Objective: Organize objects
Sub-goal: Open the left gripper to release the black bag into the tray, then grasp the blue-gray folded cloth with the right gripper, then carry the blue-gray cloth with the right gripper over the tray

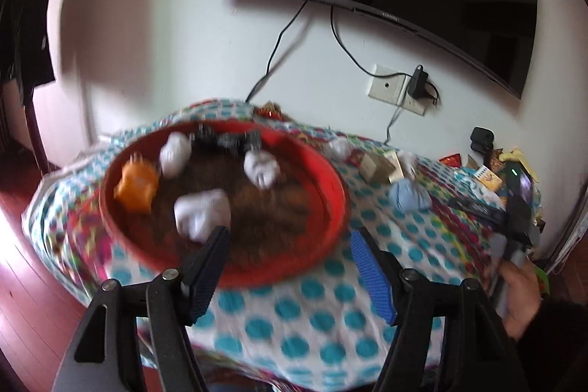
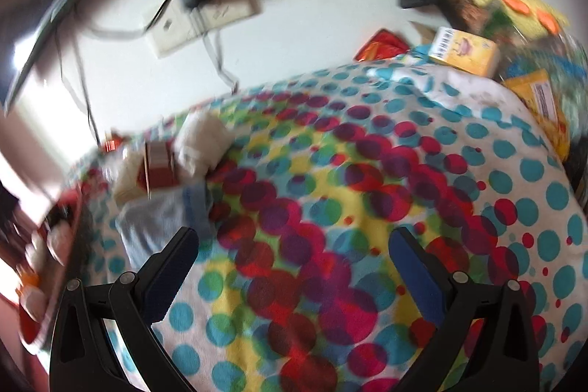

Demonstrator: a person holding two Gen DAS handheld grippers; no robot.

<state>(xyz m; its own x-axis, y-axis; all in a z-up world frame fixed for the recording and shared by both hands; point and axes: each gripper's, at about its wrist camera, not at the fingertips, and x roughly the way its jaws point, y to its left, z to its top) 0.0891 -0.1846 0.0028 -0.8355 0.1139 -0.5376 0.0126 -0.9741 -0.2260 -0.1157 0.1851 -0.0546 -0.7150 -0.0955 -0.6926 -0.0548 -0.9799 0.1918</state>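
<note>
Both your grippers gape wide and empty; the blue bundle [image 2: 161, 226] lies just beyond your right gripper [image 2: 294, 267], to its left.

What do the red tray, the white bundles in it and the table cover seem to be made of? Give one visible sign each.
Red tray: probably plastic, with a smooth, even rim.
White bundles: soft fabric, rumpled and folded; blur hides detail.
Table cover: printed cloth, dotted, draping over edges.
</note>
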